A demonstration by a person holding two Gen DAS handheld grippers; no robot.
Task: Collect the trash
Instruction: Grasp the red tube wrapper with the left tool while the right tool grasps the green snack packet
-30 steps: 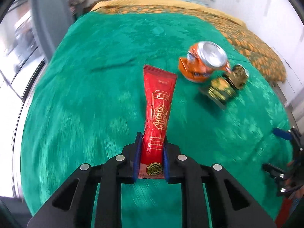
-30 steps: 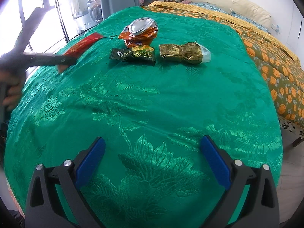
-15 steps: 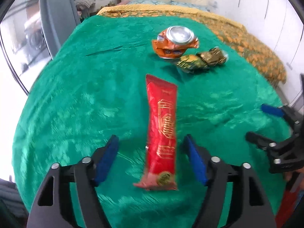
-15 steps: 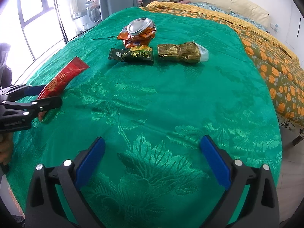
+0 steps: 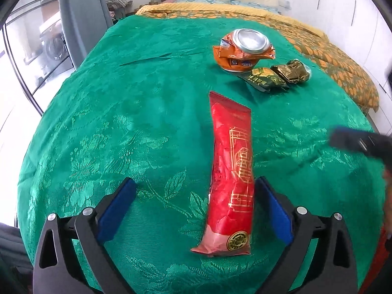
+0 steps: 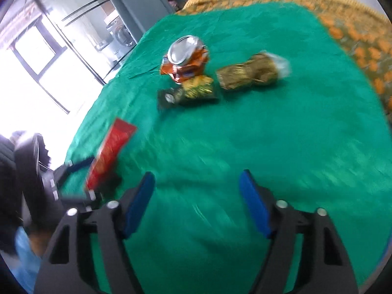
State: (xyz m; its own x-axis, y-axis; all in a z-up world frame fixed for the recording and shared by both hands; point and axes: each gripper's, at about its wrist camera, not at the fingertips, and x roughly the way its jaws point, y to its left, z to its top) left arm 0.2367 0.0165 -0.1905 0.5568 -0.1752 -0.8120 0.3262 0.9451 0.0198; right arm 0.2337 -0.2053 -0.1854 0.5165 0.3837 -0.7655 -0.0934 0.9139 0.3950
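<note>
Both grippers look like the same build. The left gripper [image 5: 194, 199] has chunky matte black plastic arms with slot-shaped cutouts, and round silver screw heads [image 5: 87, 211] sit at the joints. Its fingers [image 5: 117, 207] wear flat bright blue pads on the inner faces. The right gripper [image 6: 197, 202] matches: black frame, silver screws [image 6: 281, 203], blue-padded fingers [image 6: 254, 204], though that view is blurry.

Bed [image 5: 137, 127] covered by green floral brocade cloth [image 5: 98, 147]; orange-patterned bedspread [image 5: 343, 68] shows along its far and right edges. Lying on the cloth: long red wrapper [image 5: 231, 176], flat, near end; crushed orange can [image 5: 245, 49], green snack packet [image 5: 264, 79] and gold wrapper [image 5: 292, 71], clustered close together farther back.
</note>
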